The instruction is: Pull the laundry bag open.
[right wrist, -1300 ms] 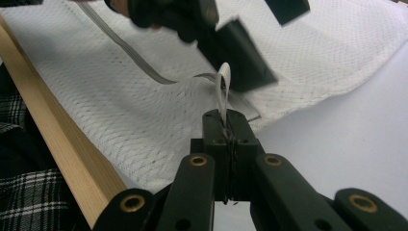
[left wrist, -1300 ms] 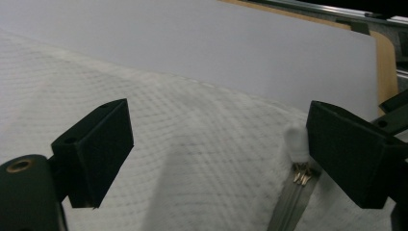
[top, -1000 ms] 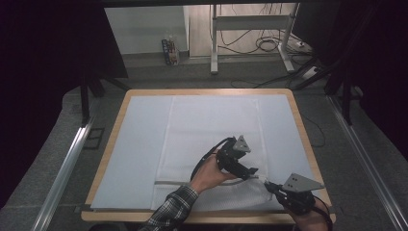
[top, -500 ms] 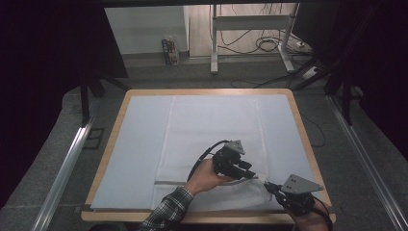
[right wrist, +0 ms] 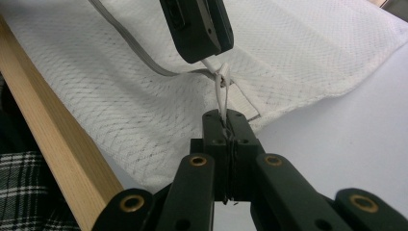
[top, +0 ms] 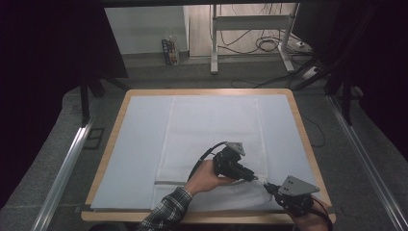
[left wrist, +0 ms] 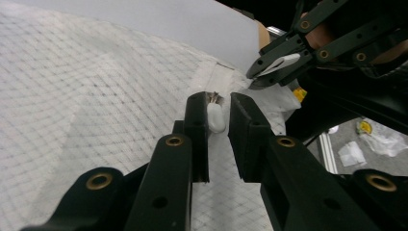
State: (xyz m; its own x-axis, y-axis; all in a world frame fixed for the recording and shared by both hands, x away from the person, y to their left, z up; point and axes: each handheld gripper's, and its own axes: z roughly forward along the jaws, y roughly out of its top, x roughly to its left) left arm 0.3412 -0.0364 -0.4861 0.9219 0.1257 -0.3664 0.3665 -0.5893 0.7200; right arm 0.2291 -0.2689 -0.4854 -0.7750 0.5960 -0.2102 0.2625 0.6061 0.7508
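— Dark floor and cables lie beyond the wooden-rimmed table, whose top is covered by a pale blue sheet. What lies on it?

— A white cloth with a fine diamond weave, spread flat down the middle of the sheet. Its near end is doubled over, and a grey stripe runs across it close to the front edge.

— Where are the grippers?

— Both are at the cloth's near right corner. The left gripper reaches in from a hand with a plaid sleeve; the right gripper sits just beside it at the table's front right.

— What is the left one doing?

— Its jaws have just been closing. In the left gripper view a small bunched fold of white fabric sits between them, against one pad; a narrow gap remains on the other side, so I can't tell whether it is clamped.

— And the right?

— Pressed together on a thin pinch of the cloth's edge, which rises from its tips in the right gripper view, with the hem just behind.
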